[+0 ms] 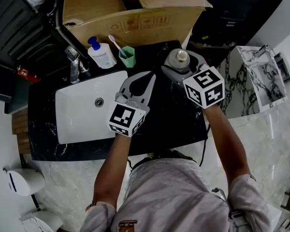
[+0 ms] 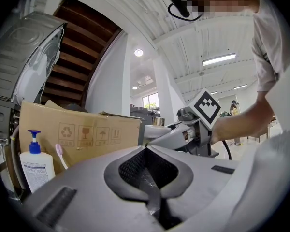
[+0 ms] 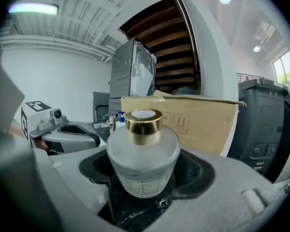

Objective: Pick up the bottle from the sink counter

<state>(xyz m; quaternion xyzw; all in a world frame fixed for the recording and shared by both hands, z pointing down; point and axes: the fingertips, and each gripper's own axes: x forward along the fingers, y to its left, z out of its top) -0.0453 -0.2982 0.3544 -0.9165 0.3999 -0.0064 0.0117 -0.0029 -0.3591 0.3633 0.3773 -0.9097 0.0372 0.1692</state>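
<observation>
Fingers of right gripper (image 1: pixel 180 59): closed in from both sides on the bottle (image 3: pixel 143 149), pads seemingly against the frosted glass low on its body
Fingers of left gripper (image 2: pixel 146 148): shut together on nothing, tips meeting, held idle over the desk (image 1: pixel 174 122) just left of the right one
Bottle: squat, frosted, gold collar, upright; its base looks to rest on the black marble desk, right of the sink (image 1: pixel 72 117)
Step in hand: grip taken and lift not yet begun, as I judge it
Next move: a straight rise with the grip kept firm, since rounded glass may slip; bottle kept level
Behind the sink: tap (image 1: pixel 73 64), pump dispenser (image 1: pixel 102 54), green cup (image 1: pixel 128 58) holding a toothbrush (image 1: pixel 115 42), all well apart from the bottle
Farthest: cardboard box (image 1: pixel 135 23) along the desk's back edge, behind the bottle
</observation>
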